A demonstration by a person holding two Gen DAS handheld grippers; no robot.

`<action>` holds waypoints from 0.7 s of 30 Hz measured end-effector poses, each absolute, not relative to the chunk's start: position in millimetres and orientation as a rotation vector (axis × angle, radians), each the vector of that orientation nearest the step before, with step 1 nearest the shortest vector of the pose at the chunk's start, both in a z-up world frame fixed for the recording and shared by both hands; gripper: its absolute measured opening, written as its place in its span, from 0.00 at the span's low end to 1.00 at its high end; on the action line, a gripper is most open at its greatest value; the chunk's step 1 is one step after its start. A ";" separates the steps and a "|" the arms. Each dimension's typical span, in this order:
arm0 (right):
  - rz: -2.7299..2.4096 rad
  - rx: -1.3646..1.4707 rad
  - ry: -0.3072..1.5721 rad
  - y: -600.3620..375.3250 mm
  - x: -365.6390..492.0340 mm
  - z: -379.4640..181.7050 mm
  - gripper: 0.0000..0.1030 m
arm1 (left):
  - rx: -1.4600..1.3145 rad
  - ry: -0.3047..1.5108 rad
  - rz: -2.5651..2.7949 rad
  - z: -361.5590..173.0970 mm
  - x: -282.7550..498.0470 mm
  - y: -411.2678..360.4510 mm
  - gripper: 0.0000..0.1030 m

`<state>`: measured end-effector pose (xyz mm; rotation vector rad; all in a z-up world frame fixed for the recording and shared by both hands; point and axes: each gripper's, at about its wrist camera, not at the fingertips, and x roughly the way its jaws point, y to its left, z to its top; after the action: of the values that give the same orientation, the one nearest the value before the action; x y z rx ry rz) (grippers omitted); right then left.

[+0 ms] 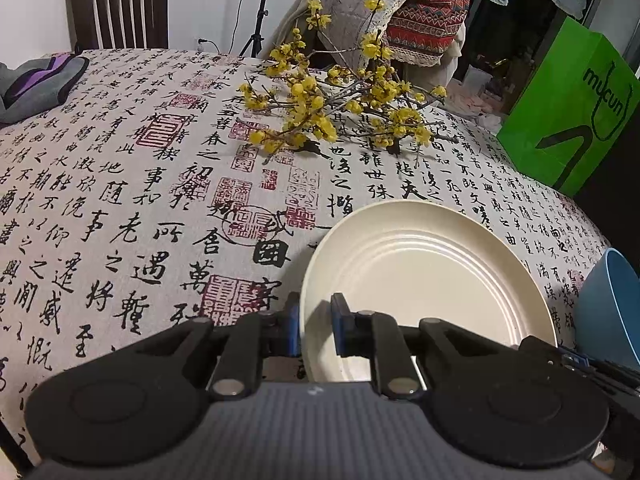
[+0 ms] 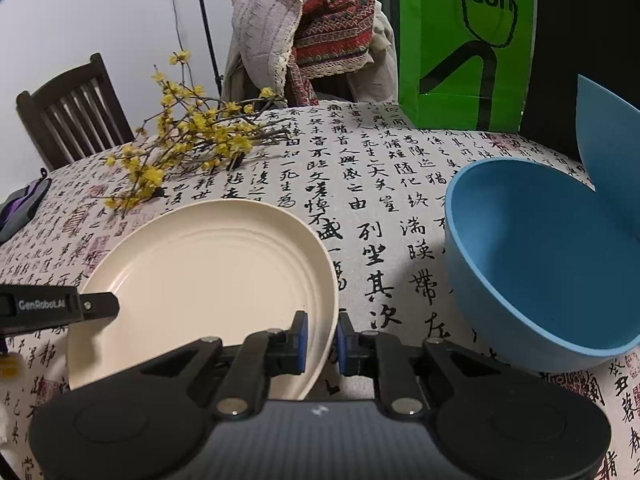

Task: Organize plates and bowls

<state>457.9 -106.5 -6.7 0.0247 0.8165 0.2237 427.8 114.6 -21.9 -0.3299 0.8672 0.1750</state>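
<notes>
Left wrist view: the left gripper (image 1: 315, 326) is seen with its jaws closed on the near left rim of the plate (image 1: 432, 280), one blue pad outside the rim and one inside it. The cream plate is seen tilted, its near edge raised off the desk (image 1: 120, 200), which is covered by a cloth printed with black calligraphy and red seals. At the right edge a blue bowl (image 1: 608, 312) is partly shown, just beside the plate. Further back, yellow flowering branches (image 1: 328, 108) are laid on the cloth, a grey and purple cloth (image 1: 36, 84) at the far left, a green bag (image 1: 572, 112) at the far right, and a dark chair (image 1: 116, 4) behind.

From the right wrist view, the right gripper (image 2: 322, 338) is seen with its jaws narrowed around the plate's (image 2: 208, 264) near right rim, a pad on each side of it; no earlier picture is given. The left gripper's arm (image 2: 60, 306) is seen at the plate's left rim. To the right, the bowl (image 2: 540, 264) is seen on the desk (image 2: 380, 208), apart from the plate, with a second blue piece (image 2: 608, 140) rising behind it. Beyond are the branches (image 2: 192, 140), the bag (image 2: 468, 40) and a chair draped with patterned cloths (image 2: 312, 32)
</notes>
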 end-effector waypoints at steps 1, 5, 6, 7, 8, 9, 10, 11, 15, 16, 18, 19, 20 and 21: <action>0.229 0.027 0.813 -107.2 457.0 -6.4 0.13 | -0.323 0.866 0.180 -20.7 427.1 113.8 0.16; 0.240 0.016 0.790 -106.9 452.4 -3.4 0.13 | -0.305 0.854 0.182 -16.0 421.8 112.3 0.16; 0.247 0.020 0.783 -107.4 451.2 -1.8 0.13 | -0.304 0.848 0.182 -14.0 419.8 112.6 0.16; 0.253 0.024 0.779 -108.0 450.4 -0.7 0.13 | -0.303 0.839 0.181 -11.3 417.2 113.3 0.16; 0.260 0.029 0.775 -108.6 449.8 0.5 0.13 | -0.302 0.831 0.183 -8.6 414.3 113.8 0.16; 0.268 0.033 0.771 -108.6 448.4 2.1 0.13 | -0.297 0.825 0.187 -6.0 411.4 113.5 0.16; 0.275 0.031 0.768 -108.2 447.0 3.5 0.13 | -0.288 0.819 0.192 -2.8 407.7 112.6 0.16; 0.284 0.029 0.761 -107.8 444.8 5.2 0.13 | -0.280 0.811 0.199 0.2 403.7 112.1 0.16; 0.313 0.038 0.732 -106.1 434.9 13.4 0.13 | -0.256 0.780 0.214 13.0 388.5 112.4 0.16; 0.318 0.043 0.728 -106.1 432.7 15.3 0.13 | -0.253 0.774 0.215 16.2 384.6 112.8 0.16; 0.326 0.051 0.718 -106.0 427.9 19.2 0.13 | -0.254 0.762 0.215 22.8 376.1 114.2 0.16; 0.331 0.056 0.715 -106.1 425.4 21.2 0.13 | -0.256 0.757 0.217 25.3 372.1 114.4 0.16; 0.334 0.060 0.711 -106.1 423.2 22.2 0.13 | -0.257 0.753 0.220 28.1 367.7 114.8 0.16; 0.340 0.067 0.706 -106.3 419.4 24.3 0.13 | -0.257 0.747 0.223 31.0 362.9 114.8 0.16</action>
<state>419.4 -106.3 24.3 0.0665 0.7062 0.3396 362.9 114.8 31.0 -0.2567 0.7468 0.2231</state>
